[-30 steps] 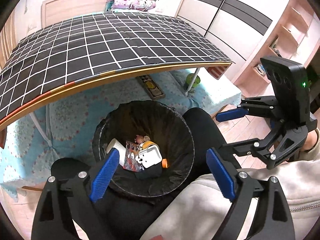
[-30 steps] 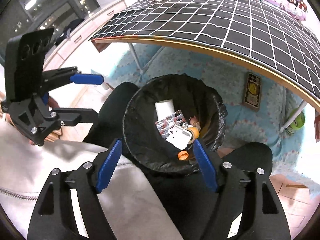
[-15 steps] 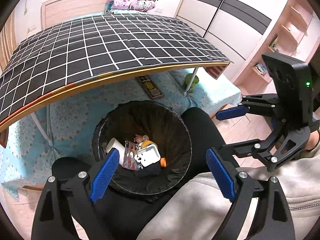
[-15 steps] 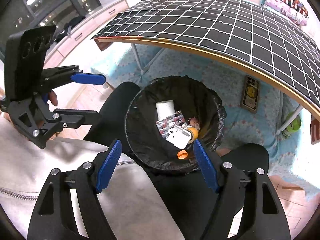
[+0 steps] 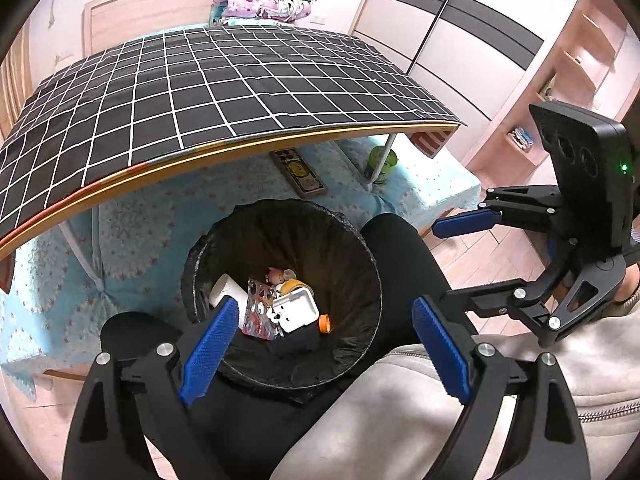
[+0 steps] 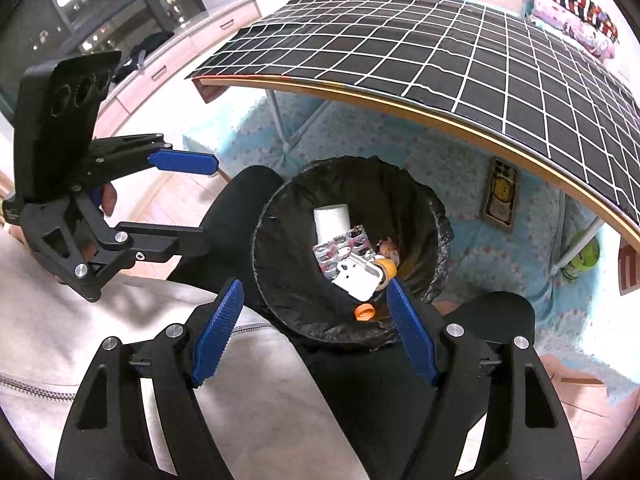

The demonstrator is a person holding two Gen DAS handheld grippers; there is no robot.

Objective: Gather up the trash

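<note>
Both hovering wide open and empty: left gripper (image 5: 324,348), right gripper (image 6: 312,330), above round black-lined trash bin (image 5: 372,280) holding white plastic case (image 5: 298,312).

The right gripper (image 6: 316,332) hangs wide apart over the bin (image 6: 438,216); inside lie a white case (image 6: 358,278), blister pack (image 6: 340,246) and orange cap (image 6: 365,313). At nine o'clock, the left gripper (image 6: 200,200) gapes too.
</note>
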